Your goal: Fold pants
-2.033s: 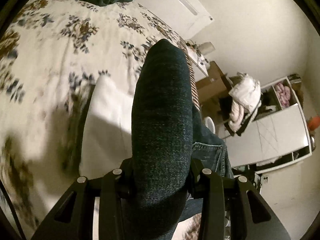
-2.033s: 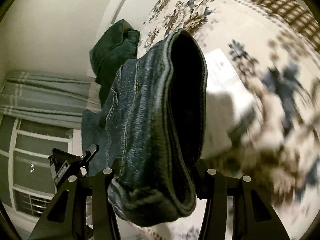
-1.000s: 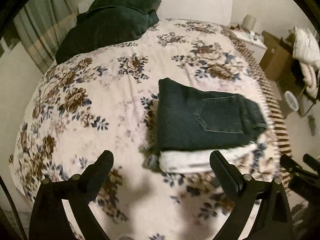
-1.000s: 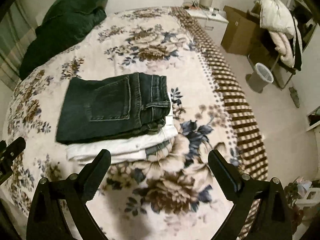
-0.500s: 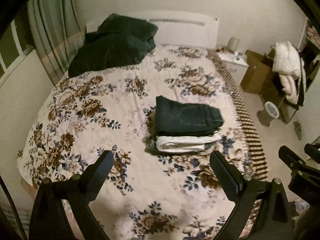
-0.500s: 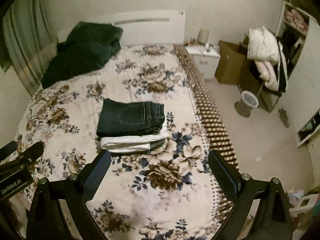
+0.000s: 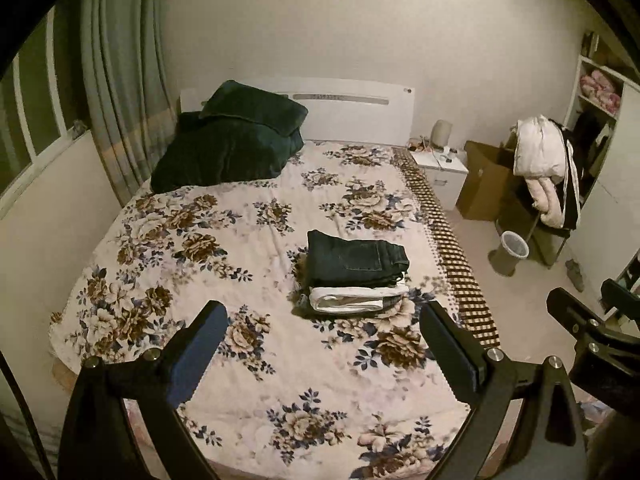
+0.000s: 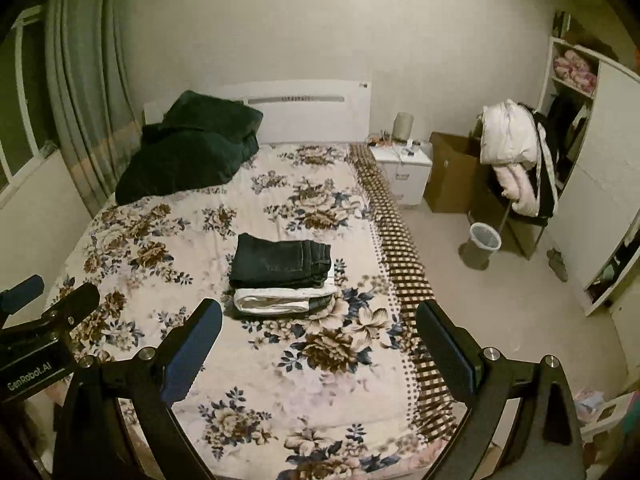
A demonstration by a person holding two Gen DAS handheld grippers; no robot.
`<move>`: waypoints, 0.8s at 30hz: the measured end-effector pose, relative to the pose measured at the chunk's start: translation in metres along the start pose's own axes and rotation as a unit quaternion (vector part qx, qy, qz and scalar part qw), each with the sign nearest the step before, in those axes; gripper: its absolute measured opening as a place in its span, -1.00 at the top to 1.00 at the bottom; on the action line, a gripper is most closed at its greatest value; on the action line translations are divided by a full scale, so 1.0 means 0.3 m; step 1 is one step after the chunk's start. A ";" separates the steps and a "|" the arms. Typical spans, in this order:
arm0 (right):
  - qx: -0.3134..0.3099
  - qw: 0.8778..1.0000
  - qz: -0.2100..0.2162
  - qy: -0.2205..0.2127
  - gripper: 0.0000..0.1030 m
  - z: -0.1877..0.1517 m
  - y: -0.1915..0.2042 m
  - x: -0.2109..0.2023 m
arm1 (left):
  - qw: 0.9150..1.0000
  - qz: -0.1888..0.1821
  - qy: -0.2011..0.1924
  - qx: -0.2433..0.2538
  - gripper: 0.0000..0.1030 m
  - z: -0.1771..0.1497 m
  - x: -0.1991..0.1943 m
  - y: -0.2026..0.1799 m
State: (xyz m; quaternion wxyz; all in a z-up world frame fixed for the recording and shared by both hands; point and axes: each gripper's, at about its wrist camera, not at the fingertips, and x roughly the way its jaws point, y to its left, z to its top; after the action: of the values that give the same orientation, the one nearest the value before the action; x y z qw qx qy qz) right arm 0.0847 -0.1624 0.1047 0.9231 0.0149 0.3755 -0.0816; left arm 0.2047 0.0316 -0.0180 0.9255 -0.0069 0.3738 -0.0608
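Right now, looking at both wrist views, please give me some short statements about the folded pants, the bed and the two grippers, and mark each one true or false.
1. The folded dark denim jeans lie on top of a folded white garment. True.
2. The left gripper is shut on the jeans. False: it is open and holds nothing.
3. The right gripper is open, away from the stack. True.
4. The stack sits on the dark green pillows. False: it sits on the floral bedspread, apart from them.
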 end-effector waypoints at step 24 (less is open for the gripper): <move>0.020 0.999 -0.021 -0.037 -0.97 0.017 0.013 -0.007 | 0.999 0.026 -0.043 0.007 -1.00 -0.001 0.019 0.014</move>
State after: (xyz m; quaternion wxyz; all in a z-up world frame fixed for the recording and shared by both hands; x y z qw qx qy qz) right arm 0.0874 -0.1586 0.1096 0.9339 0.0226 0.3397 -0.1094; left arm 0.2091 0.0350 -0.0223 0.9420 0.0071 0.3333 -0.0388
